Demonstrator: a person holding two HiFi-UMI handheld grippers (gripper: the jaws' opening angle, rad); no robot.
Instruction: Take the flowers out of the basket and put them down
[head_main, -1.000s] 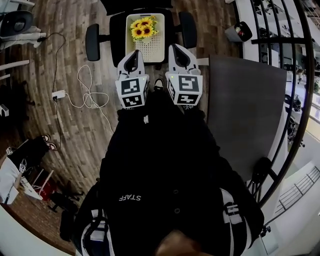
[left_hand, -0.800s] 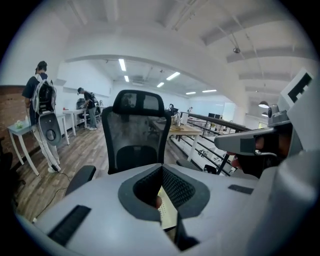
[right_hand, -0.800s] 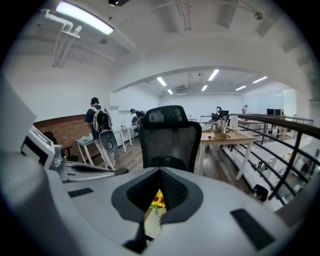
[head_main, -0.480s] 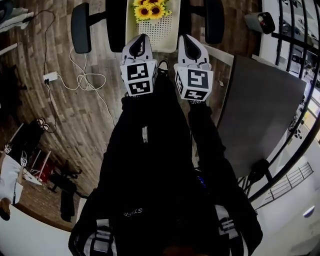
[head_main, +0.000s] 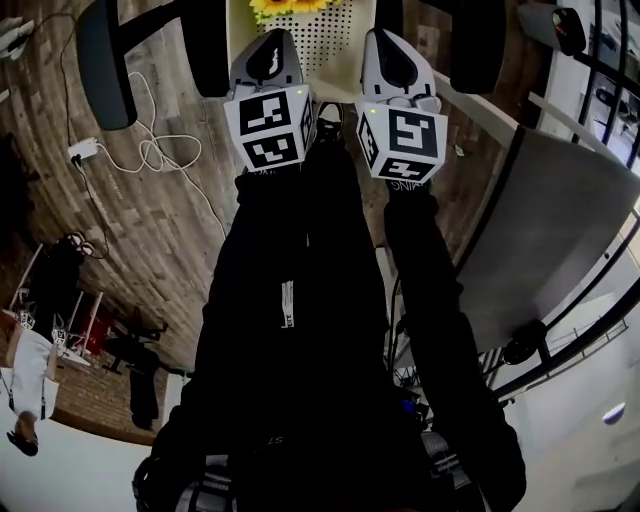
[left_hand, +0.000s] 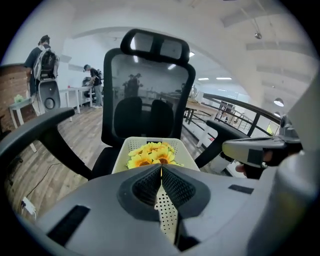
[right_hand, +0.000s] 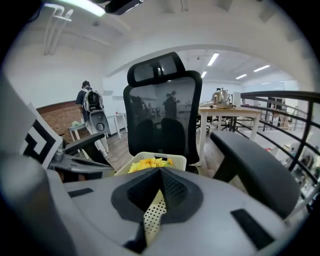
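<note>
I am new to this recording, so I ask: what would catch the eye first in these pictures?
The bright yellow flowers stand out, lying in a cream perforated basket on the seat of a black office chair. Close before the basket, the left tool and the right tool point at it side by side, both shut and empty.

Wood-plank floor (head_main: 190, 235), white cable (head_main: 150, 155), black office chair (left_hand: 145, 95), grey tabletop (head_main: 550, 230), black railing (right_hand: 280, 95), ceiling strip lights (right_hand: 213, 59)

Yellow flowers (left_hand: 150, 154) just beyond dark grey fingertips (left_hand: 142, 187), cream hole-dotted basket (left_hand: 181, 148) beneath them, black chair (left_hand: 147, 95) behind.
</note>
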